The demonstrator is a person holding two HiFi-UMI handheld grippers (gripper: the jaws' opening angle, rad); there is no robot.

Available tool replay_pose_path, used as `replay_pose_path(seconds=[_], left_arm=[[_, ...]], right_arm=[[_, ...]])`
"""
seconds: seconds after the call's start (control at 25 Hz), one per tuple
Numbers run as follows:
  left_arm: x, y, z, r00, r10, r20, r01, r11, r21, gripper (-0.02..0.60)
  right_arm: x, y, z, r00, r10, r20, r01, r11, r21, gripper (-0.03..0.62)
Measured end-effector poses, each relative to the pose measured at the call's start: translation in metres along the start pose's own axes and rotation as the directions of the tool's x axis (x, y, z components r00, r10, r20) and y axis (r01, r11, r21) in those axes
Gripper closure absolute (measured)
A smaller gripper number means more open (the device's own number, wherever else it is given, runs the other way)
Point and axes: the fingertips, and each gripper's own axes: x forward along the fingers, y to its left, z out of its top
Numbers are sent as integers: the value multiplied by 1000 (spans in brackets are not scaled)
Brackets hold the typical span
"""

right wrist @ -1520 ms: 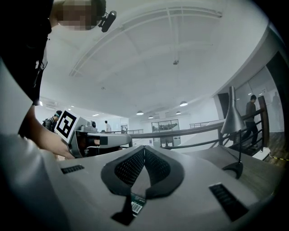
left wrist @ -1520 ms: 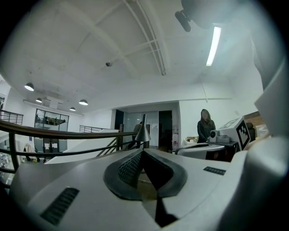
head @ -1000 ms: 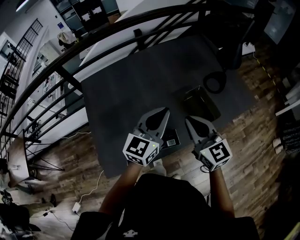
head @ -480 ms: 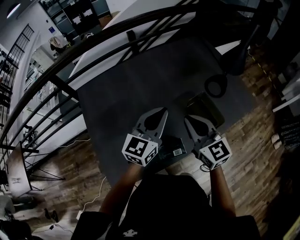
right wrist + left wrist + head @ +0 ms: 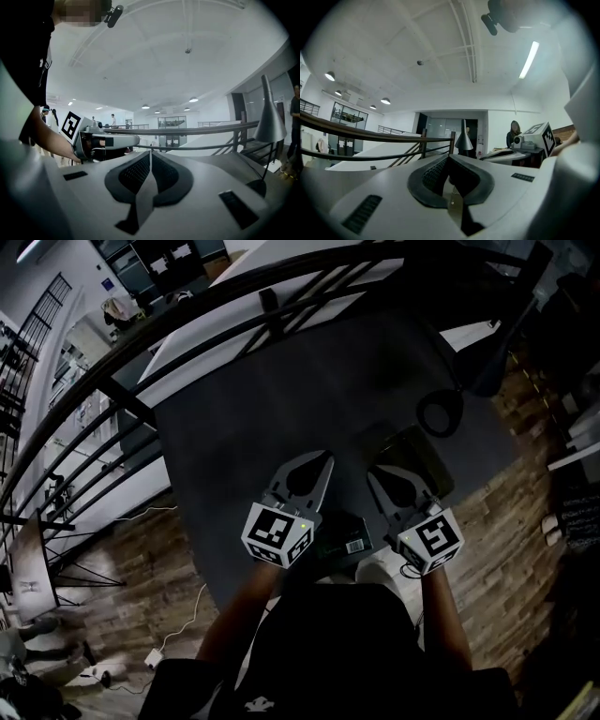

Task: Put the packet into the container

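A dark packet (image 5: 349, 534) with a white barcode label lies flat near the front edge of the grey table (image 5: 281, 418), between my two grippers. The dark rectangular container (image 5: 414, 452) stands just beyond it to the right. My left gripper (image 5: 323, 458) hovers left of the packet and my right gripper (image 5: 376, 472) right of it, pointing at the container's near side. Both are shut and hold nothing. The left gripper view (image 5: 449, 157) and the right gripper view (image 5: 150, 153) both show the pads meeting, and neither shows the packet or the container.
A black ring (image 5: 441, 413) lies on the table behind the container. A dark railing (image 5: 187, 334) curves along the far side, with a grey cone-shaped lamp (image 5: 270, 117) at the right. Wooden floor (image 5: 141, 549) surrounds the table. People stand in the distance.
Both grippers, still shut, have shifted slightly along the table's front edge together with the person. The packet and the container lie where they were.
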Motion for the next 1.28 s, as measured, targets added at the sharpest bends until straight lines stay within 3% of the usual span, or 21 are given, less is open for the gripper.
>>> replay_pose_path(seconds=[0.24,0.36,0.52,0.64,0.88,1.12,1.28], left_arm=[[-12,20,-7,988,152,3,-152,988,-4,577],[-23,27,-8,974,224,3,-224,974,-6,577],[-38,34,-13,949,317,1,-316,948,-18,577],[-45,36,-14,931,364,0,-364,931,-20,577],[-62,35,-13,897,442,3,-442,897,-24,577],[-75,42,-19,872,490,3,-489,872,-23,577],[-79,41,-19,866,500,3,-499,866,-24,577]], right_arm=[[18,8,-25,975,196,-106,-201,979,-40,588],[21,18,-42,938,275,-209,-305,944,-125,582],[22,35,-69,869,381,-317,-445,881,-160,504],[18,46,-89,800,450,-397,-542,826,-157,455],[3,71,-128,631,538,-558,-708,694,-131,344],[-8,98,-183,454,544,-706,-825,557,-101,221],[-15,104,-216,379,509,-773,-856,510,-84,195]])
